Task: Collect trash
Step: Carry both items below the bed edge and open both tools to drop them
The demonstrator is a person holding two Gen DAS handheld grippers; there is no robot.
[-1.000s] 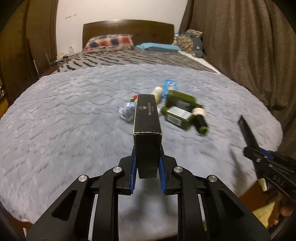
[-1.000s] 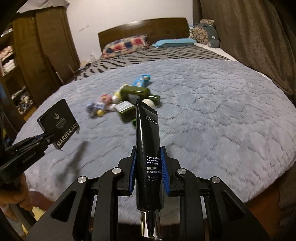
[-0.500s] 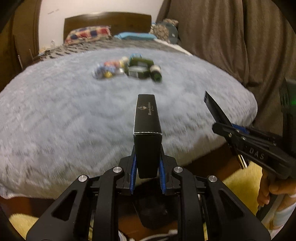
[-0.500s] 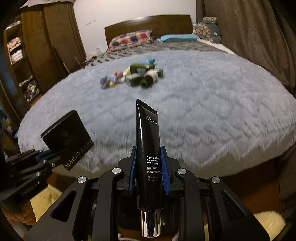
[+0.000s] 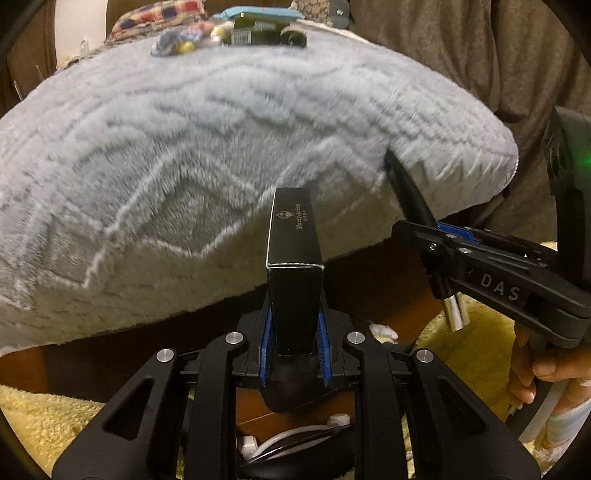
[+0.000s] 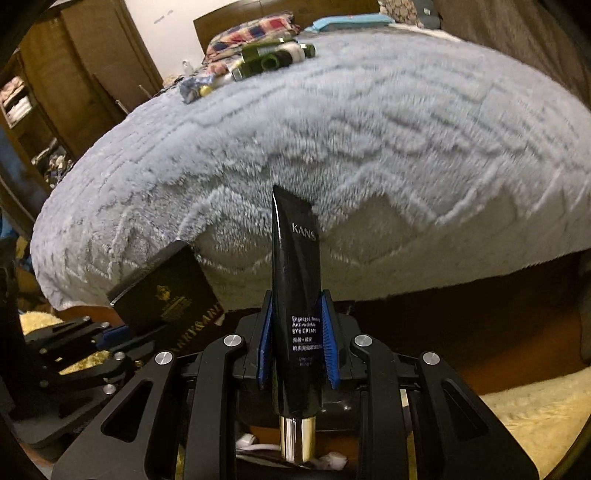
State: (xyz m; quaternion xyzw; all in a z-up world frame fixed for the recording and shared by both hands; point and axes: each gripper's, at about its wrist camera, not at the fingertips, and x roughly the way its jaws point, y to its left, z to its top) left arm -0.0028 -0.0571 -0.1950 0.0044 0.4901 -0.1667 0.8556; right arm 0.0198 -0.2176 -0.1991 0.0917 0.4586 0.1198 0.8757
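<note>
Two glossy black packages [image 5: 294, 236] [image 6: 295, 295], clamped.

The heap of trash [image 5: 229, 33] far up the bed [image 5: 221, 140] is smeared by blur, its small pieces impossible to tell apart. The black box [image 5: 294, 273] hides its lower end between the left tongs [image 5: 294, 332]. On the eye cream tube [image 6: 297, 295], the lowest print is too faint to read.
</note>
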